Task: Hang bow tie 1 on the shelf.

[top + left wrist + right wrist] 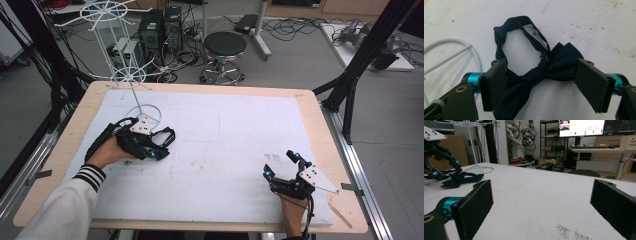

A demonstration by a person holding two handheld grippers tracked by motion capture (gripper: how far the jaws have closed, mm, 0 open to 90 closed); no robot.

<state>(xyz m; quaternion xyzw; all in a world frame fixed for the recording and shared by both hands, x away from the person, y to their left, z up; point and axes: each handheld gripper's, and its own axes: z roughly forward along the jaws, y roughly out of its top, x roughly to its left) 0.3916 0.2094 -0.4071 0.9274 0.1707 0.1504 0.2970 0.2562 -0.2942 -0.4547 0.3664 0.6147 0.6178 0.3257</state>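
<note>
So the left gripper (159,150) sits left of centre in the high view, right over a dark navy bow tie (544,70) lying flat on the white table cover (225,140). In the left gripper view the tie's knot sits between the two jaws, which stand apart and aren't pinching it (the strap loop curls toward the upper middle of that frame). The base ring of a white wire rack (131,80) lies just beside it, upper left. The right gripper (281,167) rests at lower right, jaws wide apart with nothing between them. No containers in sight.
</note>
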